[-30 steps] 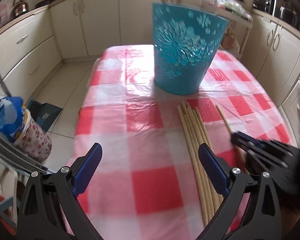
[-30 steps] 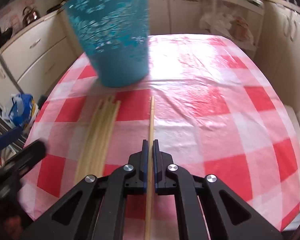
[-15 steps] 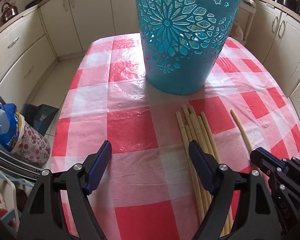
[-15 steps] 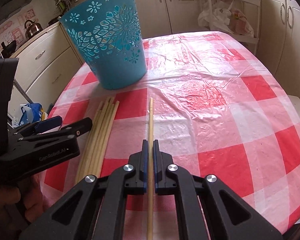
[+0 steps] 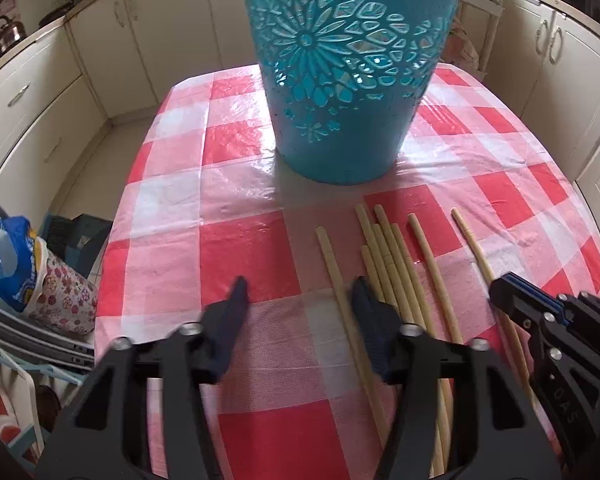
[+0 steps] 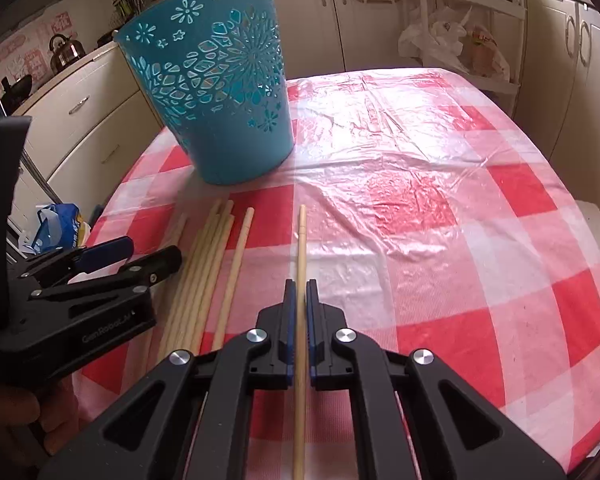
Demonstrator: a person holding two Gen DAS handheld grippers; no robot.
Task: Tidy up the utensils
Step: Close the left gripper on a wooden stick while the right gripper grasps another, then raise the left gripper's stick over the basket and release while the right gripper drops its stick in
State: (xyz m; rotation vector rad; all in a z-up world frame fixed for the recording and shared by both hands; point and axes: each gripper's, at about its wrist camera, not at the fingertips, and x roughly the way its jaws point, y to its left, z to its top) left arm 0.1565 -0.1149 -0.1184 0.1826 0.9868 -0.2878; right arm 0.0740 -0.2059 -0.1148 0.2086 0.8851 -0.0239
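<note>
A teal cut-out basket stands upright on the checked table. In front of it lie several pale chopsticks, loosely spread. One chopstick lies apart on the left, between the fingers of my left gripper and close to the right finger. That gripper's jaws are closing, and the pads do not press on the stick. My right gripper is shut on a single chopstick that lies on the cloth and points toward the basket.
The red-and-white plastic cloth covers the whole table. Cream cabinets surround it. A blue bag and a flowered bag sit on the floor at the left. A white rack with plastic bags stands behind the table.
My left gripper has come in lower and closer to the basket, and its jaws have narrowed. The bundle has spread, with one chopstick now apart between the left fingers. The right gripper has not moved.
</note>
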